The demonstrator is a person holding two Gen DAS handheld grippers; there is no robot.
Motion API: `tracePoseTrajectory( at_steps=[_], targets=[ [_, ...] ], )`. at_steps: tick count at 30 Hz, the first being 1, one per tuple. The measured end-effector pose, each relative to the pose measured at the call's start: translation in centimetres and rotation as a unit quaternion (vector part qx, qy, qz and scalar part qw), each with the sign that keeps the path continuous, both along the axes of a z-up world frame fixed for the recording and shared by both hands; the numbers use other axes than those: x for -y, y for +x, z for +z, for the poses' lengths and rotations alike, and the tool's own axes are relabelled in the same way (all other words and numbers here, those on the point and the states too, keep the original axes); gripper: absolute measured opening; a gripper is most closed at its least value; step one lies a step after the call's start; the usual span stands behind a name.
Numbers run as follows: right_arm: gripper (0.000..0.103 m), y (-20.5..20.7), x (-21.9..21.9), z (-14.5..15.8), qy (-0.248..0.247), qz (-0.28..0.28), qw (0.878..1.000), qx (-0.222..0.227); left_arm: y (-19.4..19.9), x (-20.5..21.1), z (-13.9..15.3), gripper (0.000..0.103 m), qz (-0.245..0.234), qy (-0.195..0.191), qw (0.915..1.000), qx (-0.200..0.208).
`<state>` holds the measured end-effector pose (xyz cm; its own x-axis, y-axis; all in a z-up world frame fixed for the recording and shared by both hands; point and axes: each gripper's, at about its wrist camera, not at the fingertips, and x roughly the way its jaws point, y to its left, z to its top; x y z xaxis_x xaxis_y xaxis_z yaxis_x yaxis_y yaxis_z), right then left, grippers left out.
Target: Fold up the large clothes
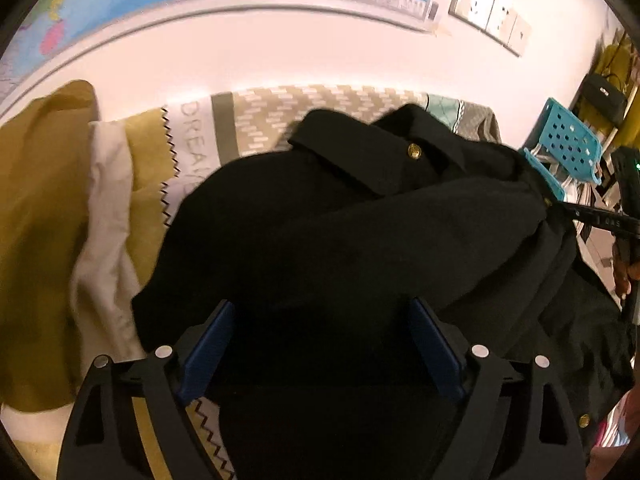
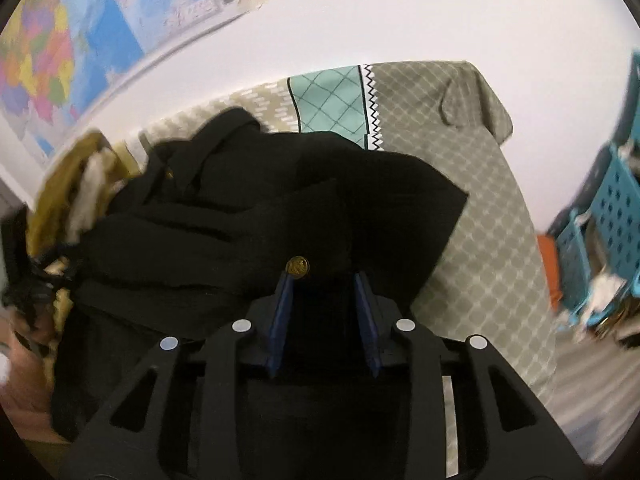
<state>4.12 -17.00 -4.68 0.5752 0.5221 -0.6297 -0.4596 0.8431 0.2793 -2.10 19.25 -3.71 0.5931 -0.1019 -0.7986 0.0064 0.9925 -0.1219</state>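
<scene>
Black coat (image 1: pixel 320 220) bunched, gold buttons showing, on patterned bedspread (image 2: pixel 480 208)

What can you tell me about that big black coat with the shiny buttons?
The black coat is a thick, matte fabric garment with a collar and round gold buttons. It lies bunched and rumpled on the patterned cloth, beside a mustard and white heap. Both grippers, left and right, have their fingers spread over its folds.
</scene>
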Motion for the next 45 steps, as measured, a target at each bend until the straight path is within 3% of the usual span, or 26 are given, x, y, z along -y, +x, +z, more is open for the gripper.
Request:
tracePoseTrajectory(
  at_steps=[4,7,12,15,16,17,19,24,31,36,45],
  targets=[
    [0.034,-3.2,0.7,1.9,0.021,0.016,0.999,0.048,-2.6,0.1,1.5,0.085,-0.003,0.014,0.9996,0.023],
    [0.038,-5.1,-0.9,2.2,-0.007,0.042,0.996,0.077,-4.9,-0.1,2.2,0.085,0.006,0.014,0.9995,0.029],
    [0.04,-3.9,-3.4,-0.5,-0.063,0.057,0.995,0.05,-8.6,-0.9,1.3,0.085,0.031,-0.005,0.9994,0.015],
    [0.041,-3.2,-2.7,-1.1,-0.038,0.058,0.997,0.02,-10.7,-1.1,0.1,0.085,0.04,-0.008,0.9991,-0.005],
    [0.047,-3.6,-2.1,-0.7,-0.033,0.054,0.998,0.025,-11.5,-1.2,-0.2,0.085,0.044,-0.009,0.9989,-0.011],
    [0.062,-4.5,-1.3,-0.1,-0.02,0.055,0.998,0.036,-12.3,-1.2,-0.5,0.085,0.045,-0.017,0.9987,-0.016],
    [0.073,-6.1,0.4,0.9,-0.003,0.053,0.997,0.056,-13.7,-1.4,-0.9,0.085,0.047,-0.034,0.998,-0.024],
    [0.075,-9.2,5.7,-0.1,0.044,0.047,0.997,0.031,-16.8,-1.1,-1.9,0.085,0.05,-0.07,0.9955,-0.039],
    [0.08,-12.6,12.3,-5.8,0.136,0.022,0.989,-0.047,-19.6,0.3,-2.8,0.088,0.043,-0.094,0.9932,-0.054],
    [0.082,-14.3,13.5,-8.0,0.162,0.028,0.984,-0.065,-20.6,2.1,-2.4,0.088,0.035,-0.087,0.9939,-0.058],
    [0.083,-15.5,12.8,-8.8,0.175,0.06,0.98,-0.067,-21.6,4.1,-2.9,0.088,0.017,-0.092,0.9929,-0.074]
  ],
)
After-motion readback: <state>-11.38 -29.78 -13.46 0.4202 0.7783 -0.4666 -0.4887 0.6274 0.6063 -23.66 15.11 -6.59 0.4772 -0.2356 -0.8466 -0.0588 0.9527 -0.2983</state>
